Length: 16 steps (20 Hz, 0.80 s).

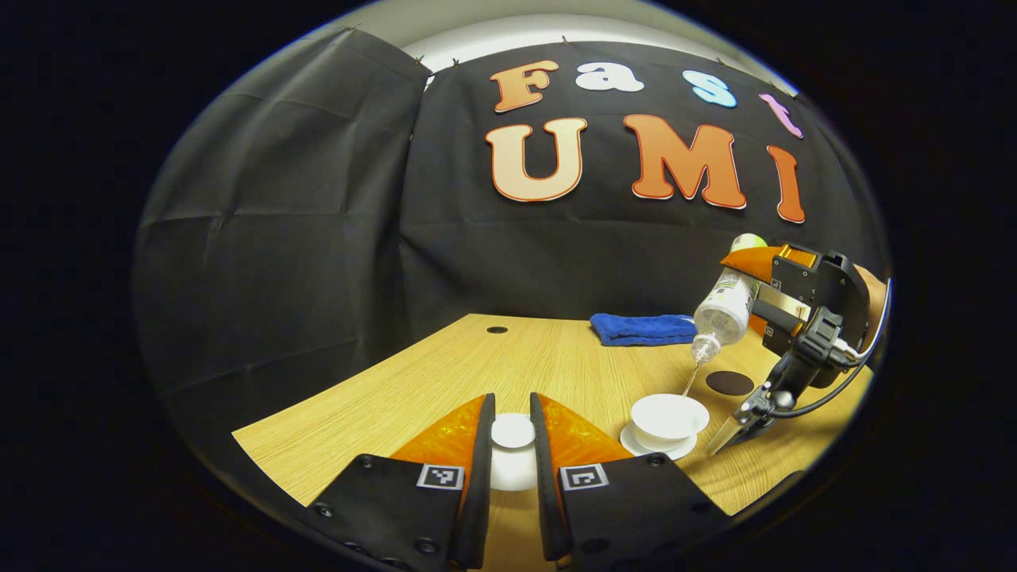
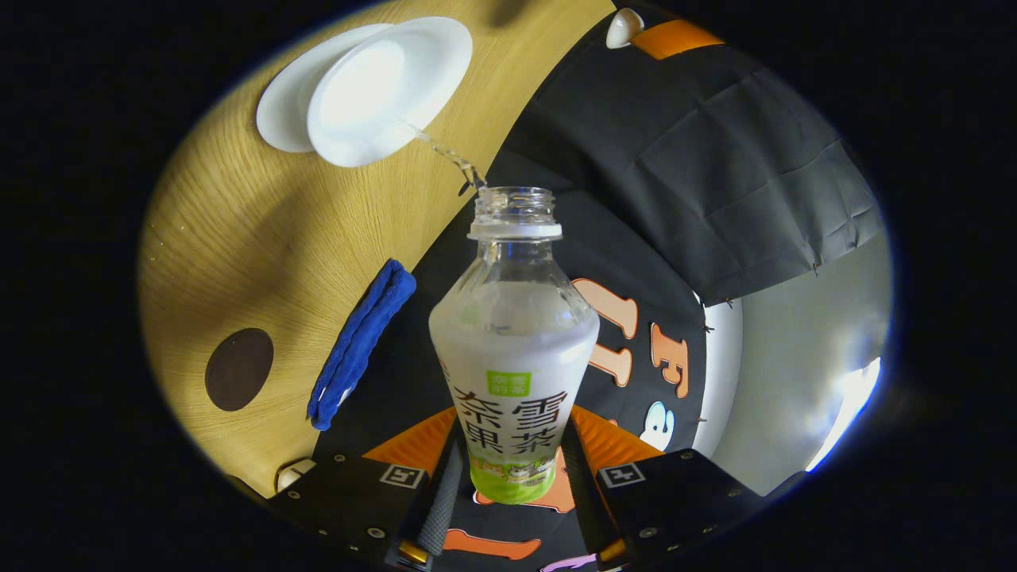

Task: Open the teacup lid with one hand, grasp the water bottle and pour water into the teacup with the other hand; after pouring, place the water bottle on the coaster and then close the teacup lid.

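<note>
The left gripper (image 1: 512, 445) grips the white teacup lid (image 1: 512, 433) between both fingers over the bench (image 1: 445, 373). The right gripper (image 2: 508, 469) clamps the tilted water bottle (image 2: 512, 349), a thin stream falling into the teacup (image 1: 667, 417). The dark coaster (image 1: 729, 383) lies at the cup's 2 o'clock.

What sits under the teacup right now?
A white saucer sits under the teacup; its rim shows around the cup's base. The saucer's middle is covered by the cup, which stands on the wooden table.
</note>
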Tool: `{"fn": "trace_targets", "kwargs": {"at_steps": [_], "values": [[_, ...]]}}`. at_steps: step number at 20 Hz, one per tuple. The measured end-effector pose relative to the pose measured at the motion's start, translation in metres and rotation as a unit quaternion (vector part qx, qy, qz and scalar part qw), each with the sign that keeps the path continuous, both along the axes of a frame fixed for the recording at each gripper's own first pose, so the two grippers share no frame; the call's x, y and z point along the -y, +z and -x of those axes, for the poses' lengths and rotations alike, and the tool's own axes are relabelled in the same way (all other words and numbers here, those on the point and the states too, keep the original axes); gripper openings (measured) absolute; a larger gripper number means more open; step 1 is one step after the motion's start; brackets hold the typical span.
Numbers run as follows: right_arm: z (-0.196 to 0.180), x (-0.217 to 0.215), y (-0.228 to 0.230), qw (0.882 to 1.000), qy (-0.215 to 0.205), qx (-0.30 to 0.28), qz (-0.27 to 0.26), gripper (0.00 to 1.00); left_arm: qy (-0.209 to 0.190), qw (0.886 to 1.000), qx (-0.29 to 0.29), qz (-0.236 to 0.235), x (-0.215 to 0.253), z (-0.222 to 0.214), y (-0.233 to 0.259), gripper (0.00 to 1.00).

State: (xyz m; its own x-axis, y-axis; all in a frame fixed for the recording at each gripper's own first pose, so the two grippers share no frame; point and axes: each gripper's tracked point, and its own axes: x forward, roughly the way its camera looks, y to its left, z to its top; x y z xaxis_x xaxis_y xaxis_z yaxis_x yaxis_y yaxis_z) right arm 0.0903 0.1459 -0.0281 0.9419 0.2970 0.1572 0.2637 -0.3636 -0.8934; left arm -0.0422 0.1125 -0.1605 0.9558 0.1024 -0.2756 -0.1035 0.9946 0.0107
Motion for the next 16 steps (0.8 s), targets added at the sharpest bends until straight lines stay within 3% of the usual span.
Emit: {"fn": "trace_targets", "kwargs": {"at_steps": [5,8,9,11,16], "values": [[0.003,-0.002,-0.028,0.999,0.004,-0.041,-0.021,0.65,-0.003,1.000,0.006,-0.003,0.000,0.000,0.001,0.30],[0.001,0.006,-0.055,0.990,-0.006,-0.115,-0.086,0.65,-0.007,1.000,0.010,0.000,0.001,-0.001,0.000,0.30],[0.003,0.009,-0.068,0.981,-0.015,-0.153,-0.115,0.65,-0.008,1.000,0.010,0.002,0.002,-0.001,-0.001,0.27],[0.008,0.006,-0.083,0.959,-0.019,-0.222,-0.175,0.65,-0.012,1.000,0.011,0.005,0.001,-0.001,-0.001,0.30],[0.015,0.000,-0.081,0.893,-0.010,-0.292,-0.344,0.66,-0.022,0.999,0.019,0.013,0.010,-0.001,0.002,0.30]]}}
